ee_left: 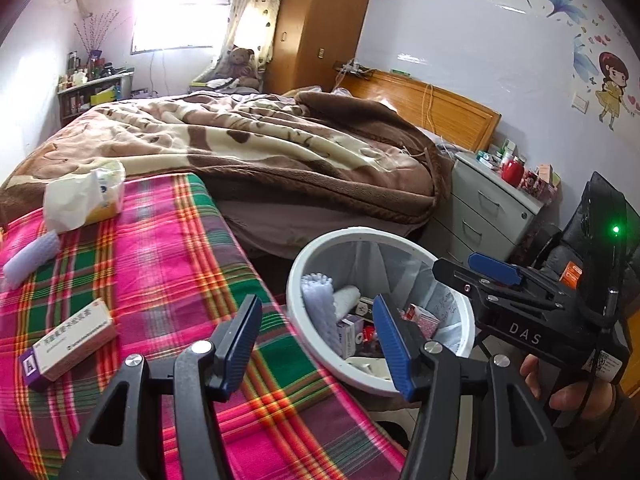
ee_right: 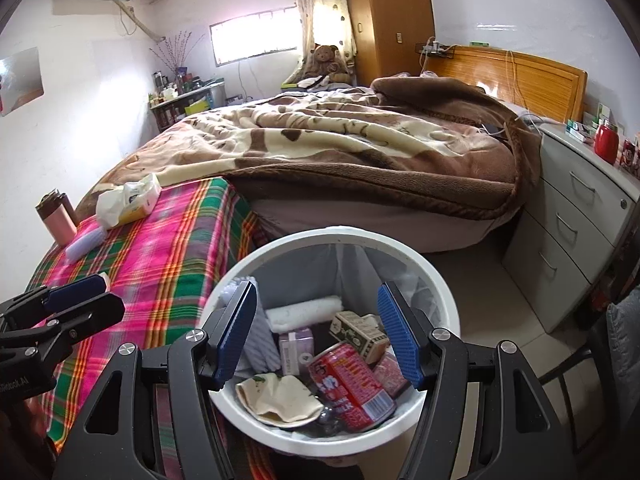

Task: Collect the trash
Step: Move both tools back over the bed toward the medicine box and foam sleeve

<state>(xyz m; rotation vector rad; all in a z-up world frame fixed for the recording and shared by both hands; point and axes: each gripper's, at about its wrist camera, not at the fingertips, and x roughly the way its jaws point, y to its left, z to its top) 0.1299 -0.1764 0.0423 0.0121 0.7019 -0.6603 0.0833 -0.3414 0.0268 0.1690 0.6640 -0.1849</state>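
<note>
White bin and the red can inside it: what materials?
Round white waste bin: likely plastic, with a smooth, matte, moulded rim; a thin translucent liner bag sits inside. Red printed can: probably metal, cylindrical with a glossy printed wall, though a printed sleeve is possible.

My left gripper [ee_left: 316,344]: black angular frame, blue ribbed pads [ee_left: 240,344], silver screws at lower frame. My right gripper [ee_right: 316,334]: same build; seen at right of left view, white "DAS" lettering, green light, black cable, bare skin of my hand [ee_left: 576,388] at lower right.
</note>
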